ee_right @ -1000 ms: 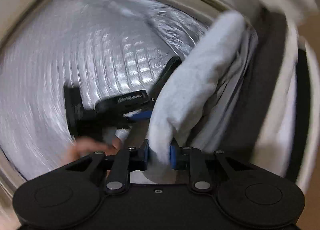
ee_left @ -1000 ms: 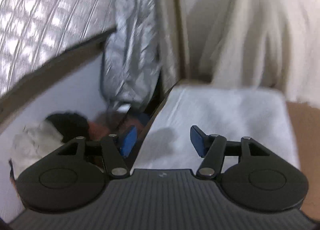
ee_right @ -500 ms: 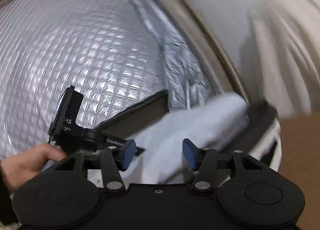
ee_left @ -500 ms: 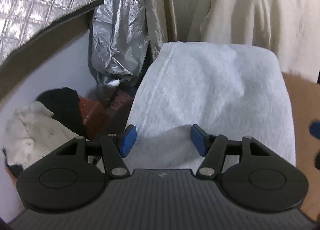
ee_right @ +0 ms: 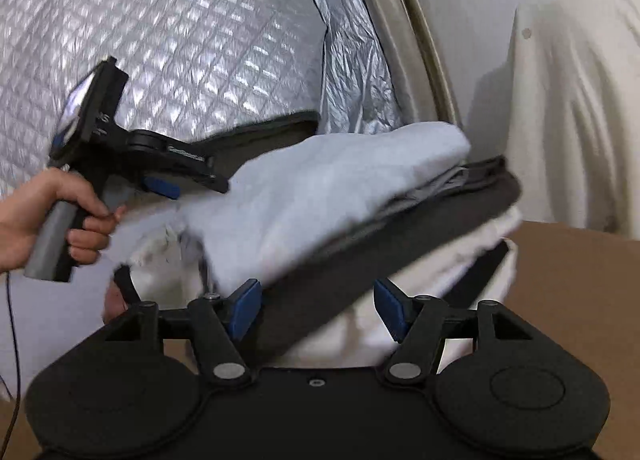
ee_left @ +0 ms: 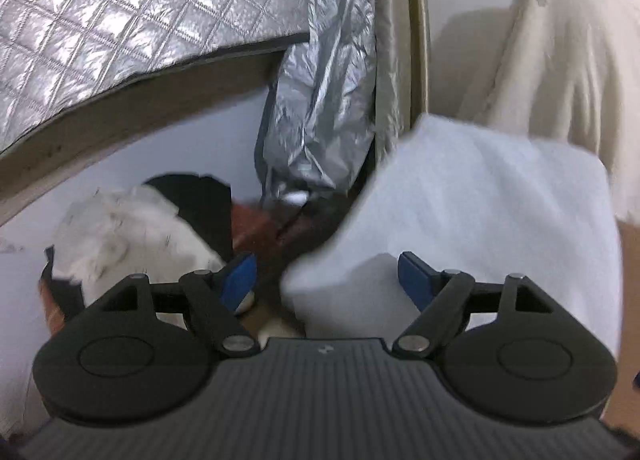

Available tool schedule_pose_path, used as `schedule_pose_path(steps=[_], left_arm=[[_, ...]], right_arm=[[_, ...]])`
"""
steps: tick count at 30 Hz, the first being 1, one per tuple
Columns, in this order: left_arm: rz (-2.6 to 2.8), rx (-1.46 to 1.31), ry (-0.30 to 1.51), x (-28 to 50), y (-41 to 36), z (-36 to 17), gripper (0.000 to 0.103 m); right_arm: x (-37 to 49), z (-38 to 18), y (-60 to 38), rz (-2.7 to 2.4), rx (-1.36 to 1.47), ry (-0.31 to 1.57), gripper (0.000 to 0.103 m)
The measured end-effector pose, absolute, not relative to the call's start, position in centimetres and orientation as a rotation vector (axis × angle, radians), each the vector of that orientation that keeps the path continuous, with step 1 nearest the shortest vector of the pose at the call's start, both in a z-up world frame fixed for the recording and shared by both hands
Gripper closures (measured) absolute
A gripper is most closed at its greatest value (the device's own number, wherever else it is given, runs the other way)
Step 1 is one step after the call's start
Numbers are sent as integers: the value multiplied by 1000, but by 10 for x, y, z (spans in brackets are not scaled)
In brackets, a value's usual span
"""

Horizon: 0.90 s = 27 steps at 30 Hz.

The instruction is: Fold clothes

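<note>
Both tongs, left (ee_left: 326,276) and right (ee_right: 316,308), hung wide open and empty as I worked, the folded pale-blue garment (ee_right: 320,196) resting atop a stack of folded clothes (ee_right: 400,260), apparently set there for stacking.

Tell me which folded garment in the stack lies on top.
The pale blue-white fleece piece tops the stack; beneath it lie a dark grey garment, then a white one.

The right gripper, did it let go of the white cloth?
Yes. The right gripper opened and pulled back; the white cloth now lies on the stack beside the cream sheet.
</note>
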<state>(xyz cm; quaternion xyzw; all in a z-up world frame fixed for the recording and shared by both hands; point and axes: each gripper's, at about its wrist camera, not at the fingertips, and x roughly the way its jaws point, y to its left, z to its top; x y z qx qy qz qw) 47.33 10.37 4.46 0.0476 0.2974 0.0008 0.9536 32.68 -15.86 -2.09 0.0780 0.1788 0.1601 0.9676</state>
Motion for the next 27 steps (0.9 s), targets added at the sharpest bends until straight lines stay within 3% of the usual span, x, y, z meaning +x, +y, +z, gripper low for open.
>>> schedule_pose_path(steps=[4, 9, 20, 27], left_arm=[[-13, 194, 589, 415, 72, 36, 19], [-28, 297, 589, 348, 20, 25, 18], [-31, 205, 592, 209, -32, 36, 15], [-15, 157, 614, 139, -32, 27, 2]], right_arm=[[302, -13, -163, 301, 95, 409, 33], [256, -8, -174, 174, 91, 396, 32], [178, 9, -189, 225, 126, 536, 25], [126, 5, -165, 227, -11, 580, 19]])
